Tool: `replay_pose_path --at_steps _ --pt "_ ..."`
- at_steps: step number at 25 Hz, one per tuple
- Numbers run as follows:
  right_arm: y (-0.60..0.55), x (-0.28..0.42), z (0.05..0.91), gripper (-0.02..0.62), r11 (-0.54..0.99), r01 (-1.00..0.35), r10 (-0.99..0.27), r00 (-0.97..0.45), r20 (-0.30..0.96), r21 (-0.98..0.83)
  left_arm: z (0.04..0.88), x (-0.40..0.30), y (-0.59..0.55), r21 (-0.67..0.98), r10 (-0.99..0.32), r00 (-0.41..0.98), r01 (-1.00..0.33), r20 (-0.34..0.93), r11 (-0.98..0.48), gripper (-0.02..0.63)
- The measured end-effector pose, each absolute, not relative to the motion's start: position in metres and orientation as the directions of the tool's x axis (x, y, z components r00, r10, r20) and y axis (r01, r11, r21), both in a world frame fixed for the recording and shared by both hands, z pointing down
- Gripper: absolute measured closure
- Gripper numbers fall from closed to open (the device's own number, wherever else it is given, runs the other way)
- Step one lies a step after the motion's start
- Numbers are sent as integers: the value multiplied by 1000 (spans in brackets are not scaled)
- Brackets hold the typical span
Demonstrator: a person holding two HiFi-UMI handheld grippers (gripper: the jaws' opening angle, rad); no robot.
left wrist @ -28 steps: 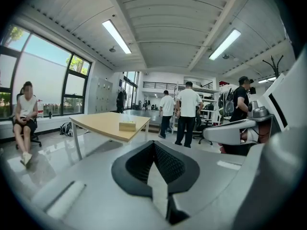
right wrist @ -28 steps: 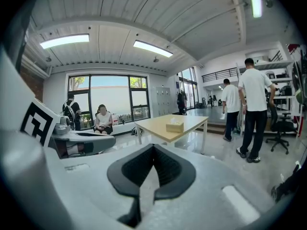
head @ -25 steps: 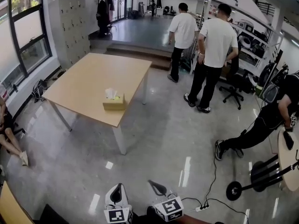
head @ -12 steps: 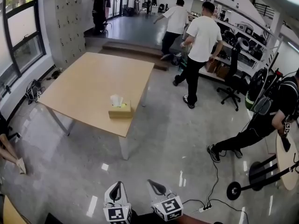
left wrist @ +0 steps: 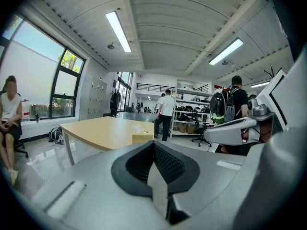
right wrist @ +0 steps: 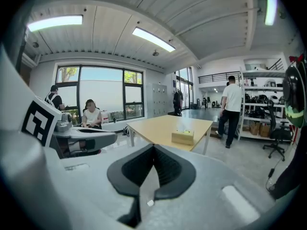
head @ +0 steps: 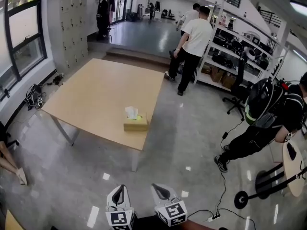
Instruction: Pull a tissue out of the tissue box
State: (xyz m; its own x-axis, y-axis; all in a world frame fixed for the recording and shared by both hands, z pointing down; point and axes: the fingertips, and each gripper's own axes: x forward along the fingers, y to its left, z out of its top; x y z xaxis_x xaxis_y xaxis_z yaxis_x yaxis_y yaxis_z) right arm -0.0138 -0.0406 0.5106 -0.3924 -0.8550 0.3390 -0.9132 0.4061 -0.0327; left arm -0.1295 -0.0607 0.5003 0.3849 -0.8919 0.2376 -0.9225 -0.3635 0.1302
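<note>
Grey left gripper [head: 119, 191] and right gripper [head: 159, 190] both closed, empty; tan cardboard tissue box [head: 135, 124] well ahead, on light wooden table [head: 91, 97]

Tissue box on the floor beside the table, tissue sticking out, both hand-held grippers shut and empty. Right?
No: the head view shows the tissue box standing on the table, near its front edge. The tissue does stick out, and the left hand-held gripper and right hand-held gripper are shut and empty.
</note>
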Motion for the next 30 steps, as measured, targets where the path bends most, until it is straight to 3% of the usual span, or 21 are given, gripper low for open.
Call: replay_pose_path --at_steps 16,30 --pt "-141 -59 535 604 465 -883 -808 -453 378 -66 514 -193 -136 105 -920 268 -963 286 -248 588" --pt "-348 -20 548 604 490 -869 -777 -468 421 -61 530 -150 -323 20 -929 240 -969 282 -245 588"
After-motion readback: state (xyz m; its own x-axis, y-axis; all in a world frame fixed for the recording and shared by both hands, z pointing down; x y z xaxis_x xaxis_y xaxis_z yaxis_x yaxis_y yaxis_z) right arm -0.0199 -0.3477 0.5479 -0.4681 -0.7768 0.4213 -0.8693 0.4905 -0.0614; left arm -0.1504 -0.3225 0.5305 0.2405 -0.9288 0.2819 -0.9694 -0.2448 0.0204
